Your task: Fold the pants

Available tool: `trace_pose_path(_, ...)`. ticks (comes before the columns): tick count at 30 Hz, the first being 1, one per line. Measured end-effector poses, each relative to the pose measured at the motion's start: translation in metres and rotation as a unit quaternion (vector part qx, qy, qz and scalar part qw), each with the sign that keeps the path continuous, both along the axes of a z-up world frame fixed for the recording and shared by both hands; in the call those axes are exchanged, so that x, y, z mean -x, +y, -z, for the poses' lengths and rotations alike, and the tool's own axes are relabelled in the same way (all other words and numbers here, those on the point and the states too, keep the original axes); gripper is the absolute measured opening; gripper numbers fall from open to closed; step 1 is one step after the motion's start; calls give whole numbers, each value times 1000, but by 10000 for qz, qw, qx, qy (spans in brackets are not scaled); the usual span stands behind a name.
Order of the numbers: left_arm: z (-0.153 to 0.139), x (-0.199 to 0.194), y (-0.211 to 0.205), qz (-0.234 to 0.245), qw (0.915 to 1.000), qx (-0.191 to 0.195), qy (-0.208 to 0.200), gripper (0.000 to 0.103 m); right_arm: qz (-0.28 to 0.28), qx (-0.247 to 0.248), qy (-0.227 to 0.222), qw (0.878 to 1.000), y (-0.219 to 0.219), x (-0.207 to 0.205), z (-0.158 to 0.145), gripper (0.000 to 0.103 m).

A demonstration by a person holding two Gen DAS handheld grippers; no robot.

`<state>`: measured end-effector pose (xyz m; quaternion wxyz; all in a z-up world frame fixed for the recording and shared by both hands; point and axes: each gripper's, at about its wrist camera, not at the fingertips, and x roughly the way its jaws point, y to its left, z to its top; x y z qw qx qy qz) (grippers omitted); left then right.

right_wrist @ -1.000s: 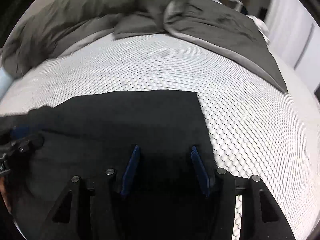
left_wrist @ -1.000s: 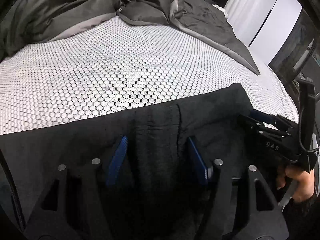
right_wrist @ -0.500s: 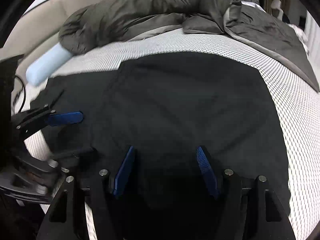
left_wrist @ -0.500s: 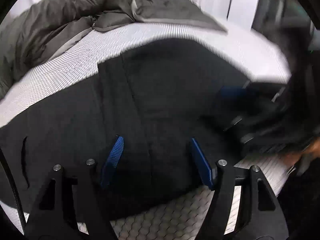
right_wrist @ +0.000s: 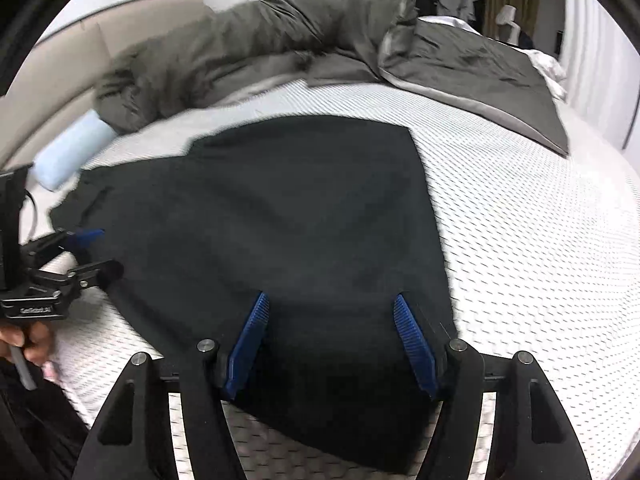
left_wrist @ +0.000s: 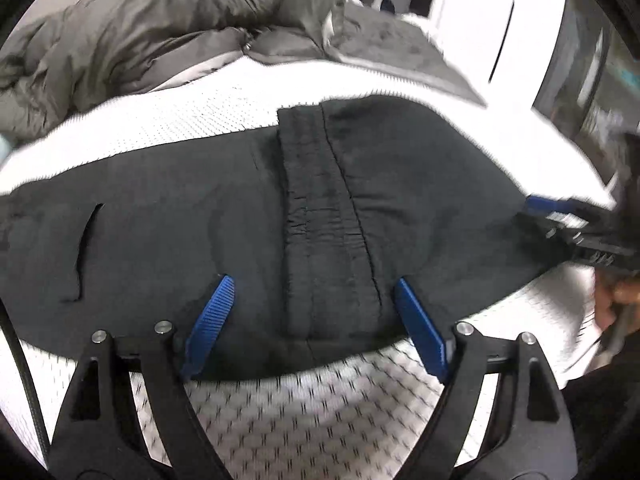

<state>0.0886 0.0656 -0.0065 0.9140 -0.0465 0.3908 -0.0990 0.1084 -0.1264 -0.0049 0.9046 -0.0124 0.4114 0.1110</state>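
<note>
Black pants [left_wrist: 280, 216] lie flat on the white honeycomb mattress [left_wrist: 304, 412], with a leg end folded over the seat; they also show in the right wrist view [right_wrist: 304, 220]. My left gripper [left_wrist: 312, 292] is open, its blue fingers straddling the folded band above the near edge of the cloth. My right gripper [right_wrist: 330, 308] is open over the near part of the pants. Each gripper appears at the edge of the other's view: the right gripper [left_wrist: 560, 216], the left gripper [right_wrist: 84, 248].
A rumpled grey duvet [right_wrist: 280, 40] covers the far side of the bed. A light blue roll [right_wrist: 68, 152] lies by the headboard at the left. White wardrobe doors [left_wrist: 500, 20] stand beyond the bed.
Both grippers have drawn back from the pants and lifted. The pants now lie folded and flat, with bare mattress showing under the fingers. Neither gripper holds cloth.
</note>
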Motion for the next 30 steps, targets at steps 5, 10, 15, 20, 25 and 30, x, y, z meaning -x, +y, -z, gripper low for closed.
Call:
trace_pose_path(5, -34, 55, 69, -594, 9922, 1017, -413, 88, -195, -314, -150, 9992, 10, 6, -10, 79)
trace_pose_path(10, -38, 76, 138, -1395, 9802, 1332, -457, 101, -61, -583, -83, 9982, 2, 8, -10, 87)
trace_pose_path(15, -14, 79, 208, -2406, 9464, 2139, -244, 101, 159, -877, -56, 9960, -14, 16, -13, 88)
trace_pose_path(20, 23, 55, 256, -2749, 9074, 3178, 76, 90, 219, -963, -186, 9949, -22, 20, -18, 88)
trace_pose_path(25, 25, 28, 279, -3274, 8980, 2937, 97, 22, 270, -1014, -185, 9943, -25, 18, -18, 88)
trace_pose_path(30, -9, 22, 257, -3173, 9300, 1847, -185, 3, 257, -997, -193, 9945, -23, 17, -18, 88)
